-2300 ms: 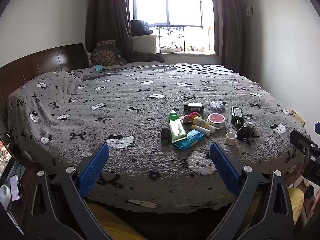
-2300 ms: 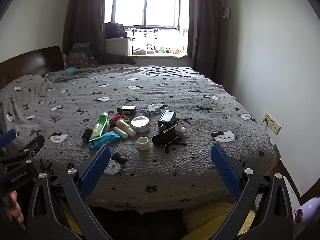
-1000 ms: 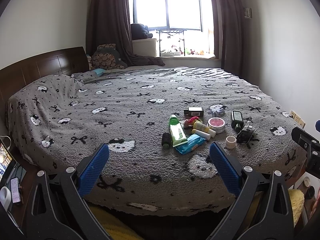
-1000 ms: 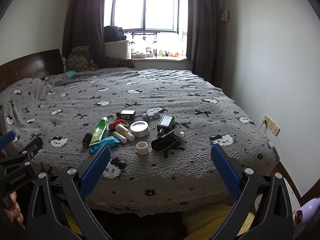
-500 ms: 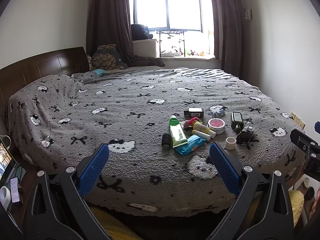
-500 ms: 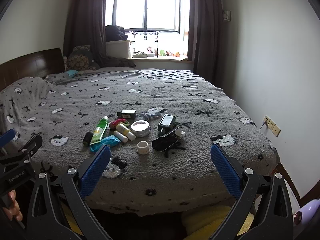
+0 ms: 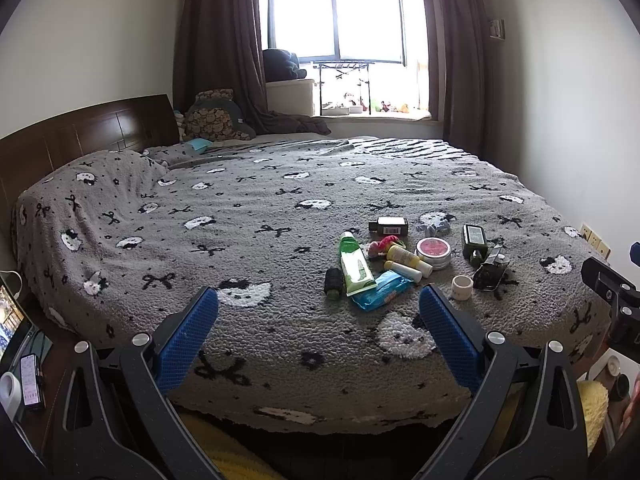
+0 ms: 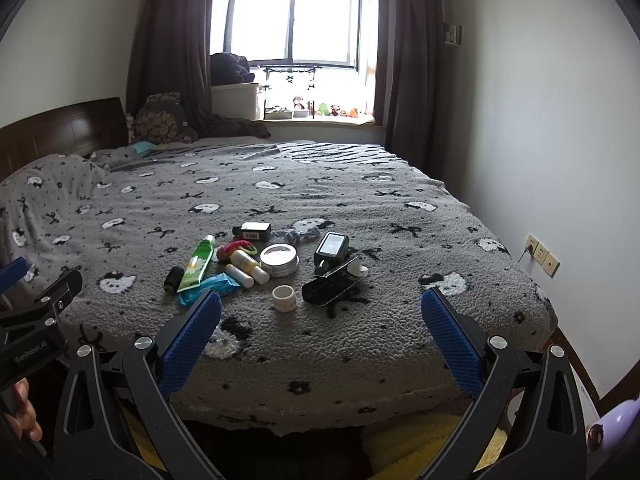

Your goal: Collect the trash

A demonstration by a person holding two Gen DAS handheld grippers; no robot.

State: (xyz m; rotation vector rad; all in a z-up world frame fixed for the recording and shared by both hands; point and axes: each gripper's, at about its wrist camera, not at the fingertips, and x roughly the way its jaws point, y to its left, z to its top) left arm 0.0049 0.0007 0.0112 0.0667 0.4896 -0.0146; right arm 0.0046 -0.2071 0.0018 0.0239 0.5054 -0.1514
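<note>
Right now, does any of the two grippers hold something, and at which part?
Nothing is held. The left gripper and the right gripper are both open and empty, short of the items on the bed.

Grey bed cover (image 7: 248, 200) patterned with white cat faces and black bows; green tube (image 7: 354, 262); blue packet (image 7: 382, 289); pink-lidded tin (image 7: 433, 249); blue pads (image 8: 188, 338) are borne on black claws.
</note>
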